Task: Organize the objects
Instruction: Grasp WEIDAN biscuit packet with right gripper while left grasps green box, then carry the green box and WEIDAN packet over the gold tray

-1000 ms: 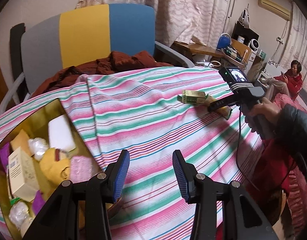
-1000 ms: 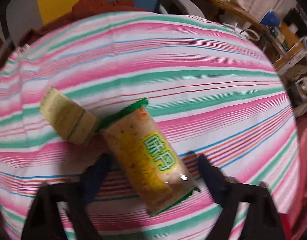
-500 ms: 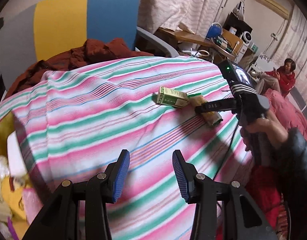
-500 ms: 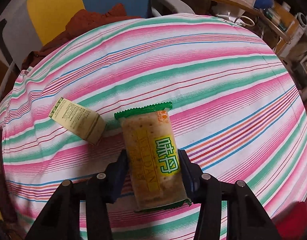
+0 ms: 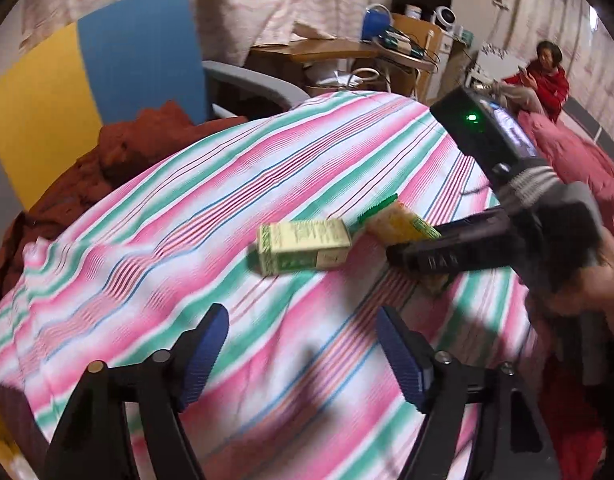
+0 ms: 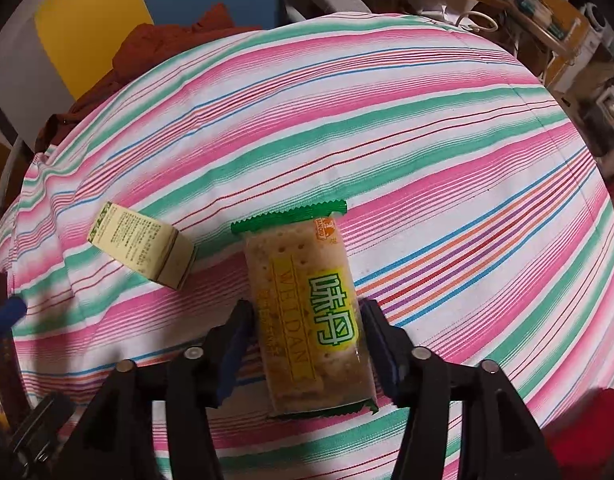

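Observation:
A cracker packet (image 6: 307,312) with a green end seal lies lengthwise between my right gripper's (image 6: 307,340) fingers, which press on both its long sides. In the left wrist view the same packet (image 5: 403,226) pokes out past the right gripper (image 5: 419,258), which a hand holds. A small pale yellow and green box (image 5: 303,246) lies on the striped cloth just left of the packet, also visible as the box (image 6: 143,252) in the right wrist view. My left gripper (image 5: 303,352) hovers open in front of the box, with nothing between its fingers.
The striped tablecloth (image 5: 187,208) covers a round table. Behind it stands a yellow and blue chair (image 5: 107,68) with a rust-brown garment (image 5: 119,152) on it. A cluttered desk (image 5: 347,48) is at the back, and a person in red (image 5: 547,80) sits far right.
My right gripper closed on the cracker packet. My left gripper swung right, away from the gold tin and toward the box, and its fingers stand a little wider apart.

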Demonstrator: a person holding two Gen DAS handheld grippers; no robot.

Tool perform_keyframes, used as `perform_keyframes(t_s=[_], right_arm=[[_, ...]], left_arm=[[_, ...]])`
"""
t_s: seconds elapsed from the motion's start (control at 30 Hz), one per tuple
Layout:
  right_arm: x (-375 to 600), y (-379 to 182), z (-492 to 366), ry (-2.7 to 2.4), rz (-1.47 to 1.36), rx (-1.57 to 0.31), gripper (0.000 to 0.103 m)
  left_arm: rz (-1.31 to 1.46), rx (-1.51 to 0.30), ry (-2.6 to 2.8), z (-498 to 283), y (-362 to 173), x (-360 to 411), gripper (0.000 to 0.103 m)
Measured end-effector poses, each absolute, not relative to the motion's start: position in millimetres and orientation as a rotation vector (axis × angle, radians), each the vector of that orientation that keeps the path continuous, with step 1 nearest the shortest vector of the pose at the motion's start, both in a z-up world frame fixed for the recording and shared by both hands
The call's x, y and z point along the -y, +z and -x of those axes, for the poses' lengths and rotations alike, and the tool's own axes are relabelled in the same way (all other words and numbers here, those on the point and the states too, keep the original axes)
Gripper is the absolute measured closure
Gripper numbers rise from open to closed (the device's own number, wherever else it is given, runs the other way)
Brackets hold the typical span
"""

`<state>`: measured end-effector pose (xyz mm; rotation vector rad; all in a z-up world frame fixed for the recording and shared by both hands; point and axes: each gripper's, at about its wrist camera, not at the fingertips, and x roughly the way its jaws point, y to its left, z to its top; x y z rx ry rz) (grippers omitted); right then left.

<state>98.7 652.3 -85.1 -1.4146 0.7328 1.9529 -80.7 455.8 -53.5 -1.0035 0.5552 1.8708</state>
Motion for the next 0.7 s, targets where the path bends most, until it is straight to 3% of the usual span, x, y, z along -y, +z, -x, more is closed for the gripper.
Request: perform_keyframes(t_s=[0.47,0.7], right_arm=[[-645.2,-85.0,-103.2,1.904,1.457,-0.663,0.028],[-641.1,-83.2,-104.4,1.897,1.455,-0.660,0.026]], left_arm=[[1.077,-0.526,1.817,113.0,-81.1,-509.3,0.021],[1.111,-0.535,1.821,128.2,-88.7,-519.2,0.022]])
